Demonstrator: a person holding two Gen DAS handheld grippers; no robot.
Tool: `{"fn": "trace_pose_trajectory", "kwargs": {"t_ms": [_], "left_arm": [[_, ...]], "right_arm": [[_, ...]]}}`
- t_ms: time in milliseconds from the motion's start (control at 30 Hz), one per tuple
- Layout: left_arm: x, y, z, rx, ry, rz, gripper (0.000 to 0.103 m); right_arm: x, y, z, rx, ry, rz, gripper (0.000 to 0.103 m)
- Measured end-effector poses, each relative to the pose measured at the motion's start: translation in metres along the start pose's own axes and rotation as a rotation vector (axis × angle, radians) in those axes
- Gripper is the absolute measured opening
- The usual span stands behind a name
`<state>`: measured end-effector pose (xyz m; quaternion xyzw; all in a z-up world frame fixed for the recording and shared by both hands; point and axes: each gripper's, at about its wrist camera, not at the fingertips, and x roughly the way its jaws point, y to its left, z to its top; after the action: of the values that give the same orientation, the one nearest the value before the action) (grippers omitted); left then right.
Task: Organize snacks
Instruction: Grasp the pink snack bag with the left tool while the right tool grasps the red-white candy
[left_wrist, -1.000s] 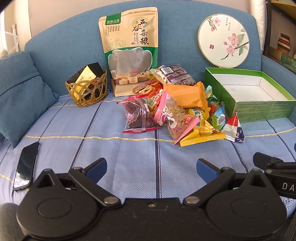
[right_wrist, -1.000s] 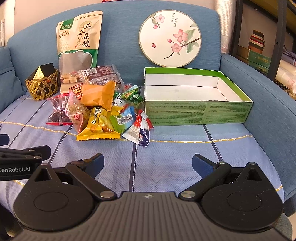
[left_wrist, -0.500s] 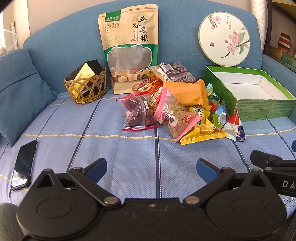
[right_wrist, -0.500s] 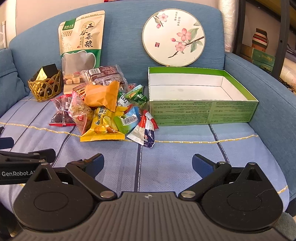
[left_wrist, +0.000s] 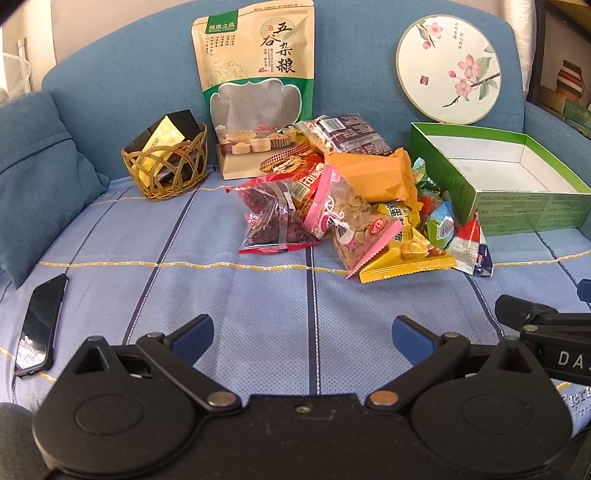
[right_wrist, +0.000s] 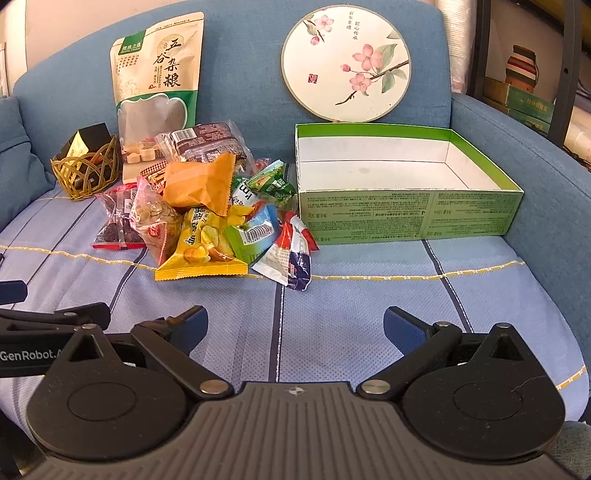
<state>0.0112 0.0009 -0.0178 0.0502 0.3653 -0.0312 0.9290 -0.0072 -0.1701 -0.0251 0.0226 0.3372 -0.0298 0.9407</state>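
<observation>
On the blue sofa sits a green box with nothing inside it. Just to the left of the green box is a pile of snacks, and a few small packs touch the box's left side. At the top of the pile lies an orange pack. A yellow chips bag is at the front, away from the box's back wall. A red and white pack lies near the box's front left corner. Farther left of the green box, a clear bag of red fruit rests at the edge of the pile. Behind the pile, a tall grain bag leans on the sofa back. A small woven basket stands well to the left of the green box, and a phone lies farther left still. A round flower fan leans up behind the box.

The left gripper hovers over the sofa, well in front of the pile, its fingers spread wide and holding nothing. The right gripper hovers in front of the green box, its fingers also wide apart with nothing in them.
</observation>
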Motion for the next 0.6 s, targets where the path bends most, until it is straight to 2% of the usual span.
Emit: {"fn": "trace_pose_trajectory", "kwargs": {"t_ms": [233,400,500,600], "left_arm": [[0.005,0.005,0.002,-0.01,-0.005,-0.014,0.103],[0.014,0.019,0.008,-0.054,-0.008,-0.054,0.103],[0.019,0.024,0.011,-0.056,-0.011,-0.065,0.103],[0.023,0.029,0.012,-0.071,-0.003,-0.113,0.103]], "right_arm": [[0.004,-0.003,0.002,-0.004,-0.024,0.018,0.103],[0.025,-0.024,0.014,0.059,-0.108,0.134,0.103],[0.054,-0.029,0.028,-0.021,-0.096,0.173,0.103],[0.089,-0.031,0.039,-0.09,-0.056,0.125,0.103]]}}
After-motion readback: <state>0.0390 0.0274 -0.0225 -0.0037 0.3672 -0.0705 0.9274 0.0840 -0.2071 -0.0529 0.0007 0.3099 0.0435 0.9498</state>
